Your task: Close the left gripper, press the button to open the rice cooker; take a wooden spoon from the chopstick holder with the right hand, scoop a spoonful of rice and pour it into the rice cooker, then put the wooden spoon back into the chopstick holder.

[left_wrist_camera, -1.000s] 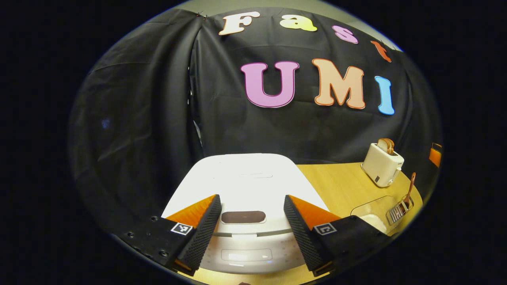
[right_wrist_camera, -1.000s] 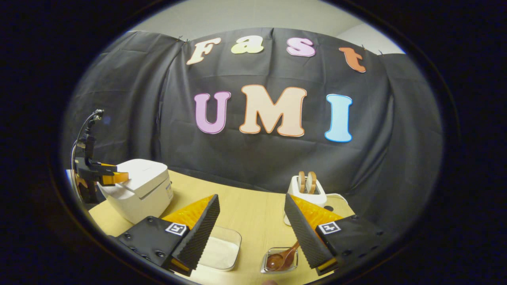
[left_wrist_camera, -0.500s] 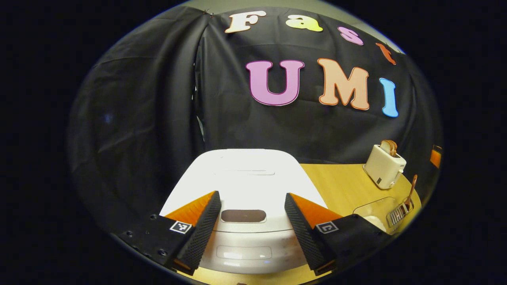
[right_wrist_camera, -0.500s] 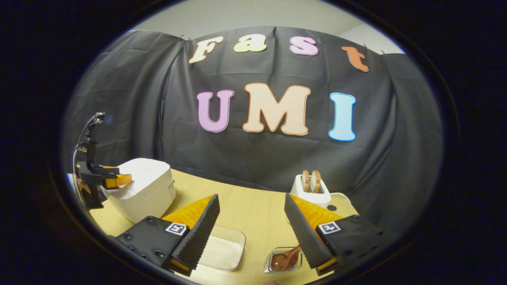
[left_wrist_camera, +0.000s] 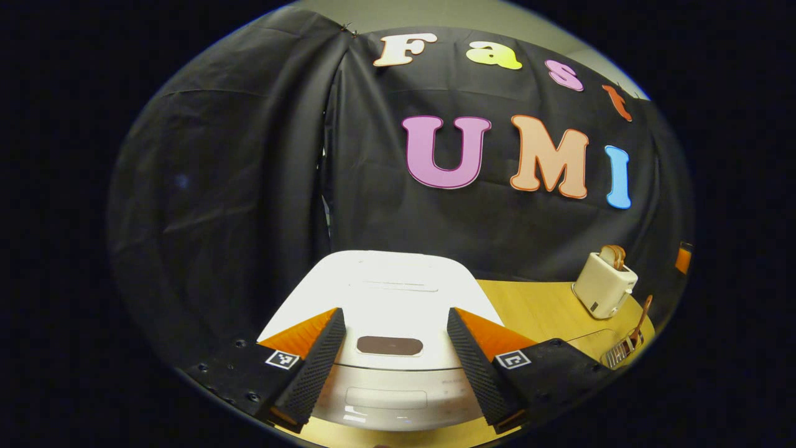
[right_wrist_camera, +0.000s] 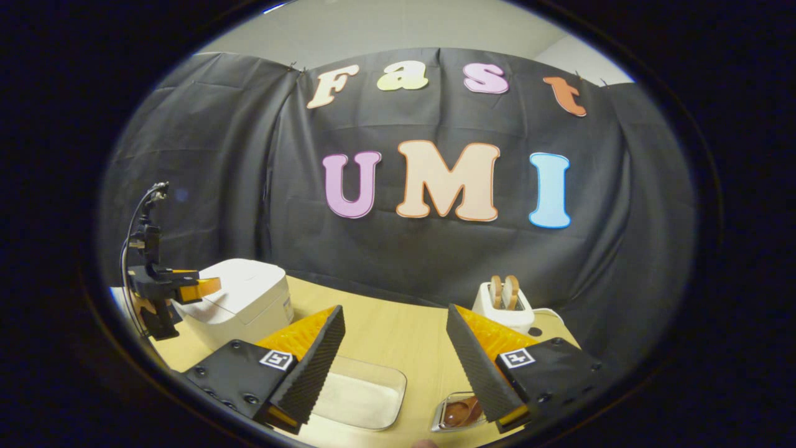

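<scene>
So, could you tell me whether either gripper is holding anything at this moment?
No, nothing is held: the left gripper and the right gripper are both open and empty.

- my left gripper (left_wrist_camera: 393,310): a square black-and-white coded tag (left_wrist_camera: 283,359) on each finger mount; a pattern only, no letters or numbers i can read.
- my right gripper (right_wrist_camera: 395,308): the same kind of coded tag (right_wrist_camera: 276,359) on each mount; nothing legible.
- rice cooker (left_wrist_camera: 385,280): faint print (left_wrist_camera: 457,386) on its front, too small to read.
</scene>
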A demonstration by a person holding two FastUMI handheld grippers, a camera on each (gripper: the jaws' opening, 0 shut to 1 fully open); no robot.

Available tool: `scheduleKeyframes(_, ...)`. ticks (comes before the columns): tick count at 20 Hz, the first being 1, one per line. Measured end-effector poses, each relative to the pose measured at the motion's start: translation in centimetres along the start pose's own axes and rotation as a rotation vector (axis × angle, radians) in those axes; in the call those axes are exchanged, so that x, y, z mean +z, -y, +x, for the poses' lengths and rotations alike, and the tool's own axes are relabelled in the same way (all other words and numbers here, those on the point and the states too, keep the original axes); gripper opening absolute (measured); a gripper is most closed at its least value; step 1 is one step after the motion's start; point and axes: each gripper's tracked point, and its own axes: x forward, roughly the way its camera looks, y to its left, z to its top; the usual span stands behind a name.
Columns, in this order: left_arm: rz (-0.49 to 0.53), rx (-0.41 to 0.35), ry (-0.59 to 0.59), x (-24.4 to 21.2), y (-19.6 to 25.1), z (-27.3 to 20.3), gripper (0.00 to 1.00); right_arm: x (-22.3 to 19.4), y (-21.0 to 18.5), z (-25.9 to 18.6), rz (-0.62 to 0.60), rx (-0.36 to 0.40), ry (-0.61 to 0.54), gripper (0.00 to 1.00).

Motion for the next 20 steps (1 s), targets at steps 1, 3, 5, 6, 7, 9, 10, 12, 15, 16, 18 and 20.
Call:
scheduleKeyframes(1,0.006,-0.005,0.021,0.7,0.1,-0.6,0.97,0.3,-0.3,-0.1,0.007,0.005,0.008,1.00)
scheduleKeyframes(3,0.029,-0.017,0.062,1.9,0.7,-1.9,0.95,1.0,-0.8,-0.6,0.026,0.015,0.028,1.00)
scheduleKeyframes(5,0.047,-0.029,0.114,3.6,1.4,-3.7,0.95,2.0,-1.2,-1.1,0.040,0.021,0.062,1.00)
scheduleKeyframes(6,0.055,-0.031,0.142,4.3,1.6,-4.6,0.95,2.4,-1.4,-1.5,0.046,0.023,0.081,1.00)
scheduleKeyframes(7,0.067,-0.033,0.170,5.1,1.9,-5.5,0.95,2.8,-1.8,-1.9,0.050,0.026,0.098,1.00)
scheduleKeyframes(9,0.099,-0.024,0.227,6.7,2.4,-7.1,0.95,3.3,-2.2,-2.5,0.061,0.029,0.120,1.00)
scheduleKeyframes(10,0.116,-0.025,0.248,7.2,2.8,-7.9,0.95,3.3,-2.3,-2.7,0.070,0.030,0.127,1.00)
scheduleKeyframes(12,0.135,-0.041,0.274,8.0,3.9,-9.2,0.92,3.8,-2.6,-3.4,0.089,0.028,0.148,1.00)
scheduleKeyframes(15,0.132,-0.072,0.291,8.5,5.5,-11.0,0.95,4.5,-2.7,-4.6,0.098,0.005,0.185,1.00)
scheduleKeyframes(16,0.130,-0.080,0.297,8.6,6.0,-11.6,0.95,4.5,-2.8,-4.9,0.097,-0.002,0.193,1.00)
scheduleKeyframes(18,0.130,-0.094,0.314,9.0,6.8,-12.6,0.94,4.5,-3.3,-5.7,0.101,-0.013,0.204,1.00)
scheduleKeyframes(20,0.136,-0.105,0.320,9.1,7.3,-13.2,0.94,4.4,-3.8,-6.3,0.106,-0.017,0.206,1.00)
